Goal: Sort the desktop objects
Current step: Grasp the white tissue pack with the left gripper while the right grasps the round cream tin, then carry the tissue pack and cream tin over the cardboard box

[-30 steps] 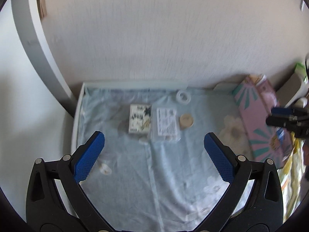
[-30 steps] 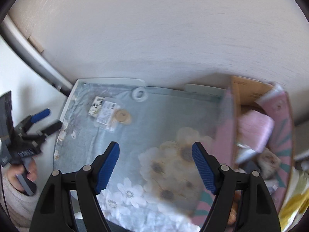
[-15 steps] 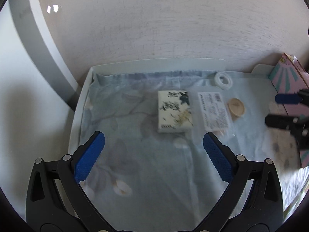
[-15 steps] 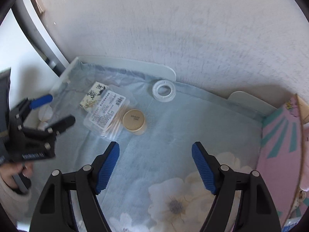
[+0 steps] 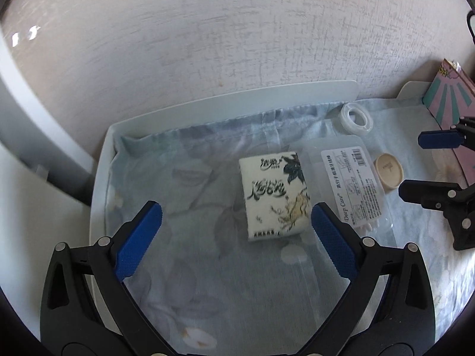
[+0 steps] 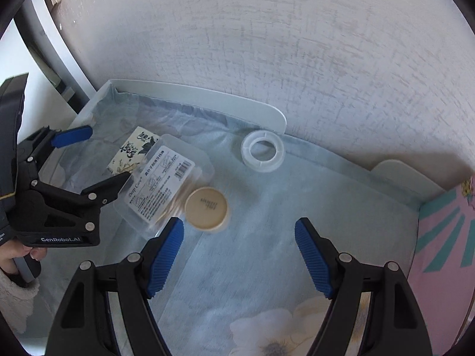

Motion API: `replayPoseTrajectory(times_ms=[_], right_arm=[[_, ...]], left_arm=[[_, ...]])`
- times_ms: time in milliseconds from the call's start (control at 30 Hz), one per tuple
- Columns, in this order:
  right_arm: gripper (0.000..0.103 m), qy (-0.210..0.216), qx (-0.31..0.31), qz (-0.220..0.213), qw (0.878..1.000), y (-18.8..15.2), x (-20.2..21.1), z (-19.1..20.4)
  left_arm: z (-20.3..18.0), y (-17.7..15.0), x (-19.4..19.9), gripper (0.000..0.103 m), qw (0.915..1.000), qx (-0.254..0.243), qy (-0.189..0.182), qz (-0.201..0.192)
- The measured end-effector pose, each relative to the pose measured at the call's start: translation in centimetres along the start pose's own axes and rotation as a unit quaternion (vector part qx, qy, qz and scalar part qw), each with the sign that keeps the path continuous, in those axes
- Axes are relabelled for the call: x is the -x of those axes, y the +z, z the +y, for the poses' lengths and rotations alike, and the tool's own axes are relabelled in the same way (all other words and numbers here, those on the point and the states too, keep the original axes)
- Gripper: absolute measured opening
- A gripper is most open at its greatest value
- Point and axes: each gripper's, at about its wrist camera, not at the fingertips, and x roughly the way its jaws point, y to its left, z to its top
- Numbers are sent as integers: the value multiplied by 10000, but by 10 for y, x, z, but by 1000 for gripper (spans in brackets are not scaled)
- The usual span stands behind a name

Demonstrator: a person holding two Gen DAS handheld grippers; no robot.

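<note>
A white tissue pack point(image 5: 274, 197) with black and gold print lies on the blue floral cloth point(image 5: 207, 267). Right of it lie a clear box of floss picks point(image 5: 350, 184), a round beige tin point(image 5: 388, 170) and a clear tape roll point(image 5: 355, 118). My left gripper point(image 5: 236, 237) is open and empty, just short of the tissue pack. My right gripper point(image 6: 239, 255) is open and empty, just short of the beige tin point(image 6: 207, 209). The floss box point(image 6: 160, 182), tape roll point(image 6: 262, 154) and tissue pack point(image 6: 130, 154) show in the right wrist view too.
A white rimmed tray edge point(image 5: 237, 98) runs along the textured wall point(image 5: 237, 29). A pink box with teal rays point(image 6: 445, 237) stands at the right. The left gripper point(image 6: 86, 160) shows at the left in the right wrist view.
Both grippers have moved forward and down toward the objects. The tissue pack and the tin now look larger and nearer. Both stay open.
</note>
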Motion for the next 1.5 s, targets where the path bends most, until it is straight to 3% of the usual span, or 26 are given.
replayPoseTrajectory(times_ms=[233,500,633,700,733,767,833,900,1200,1500], right_arm=[[72,-56,197,42,9998,2,-9,2],[58,-16,368,79,9993,-1,-17,0],[54,-80,428,62,9990,0,-18,-2],[47,-17,438,26,9990,-1,-17,-2],[44,3,455,16,9990,-2,-17,-2],[34,25,482,4,9988,-2,-16,-2],[30,28,521,-2,9986,-2,-15,-1],[30,-57,519,-52,9986,-3,-12,-1],[30,-18,96,26,9999,-10,15,-13],[30,-3,-145,-141,9998,-20,88,-17]], left_arm=[[-1,7,-10,101,9999,2,-137,1],[6,12,-22,102,9997,151,-41,163],[5,8,-33,99,9995,-60,82,313],[4,7,-32,98,9996,-59,91,265],[5,9,-33,95,9996,-23,98,261],[5,10,-33,91,9997,18,78,247],[6,14,-33,57,9997,107,-120,203],[4,17,-32,43,9997,92,-136,201],[13,30,-7,43,9989,403,-152,178],[-14,60,54,43,9979,551,-330,-55]])
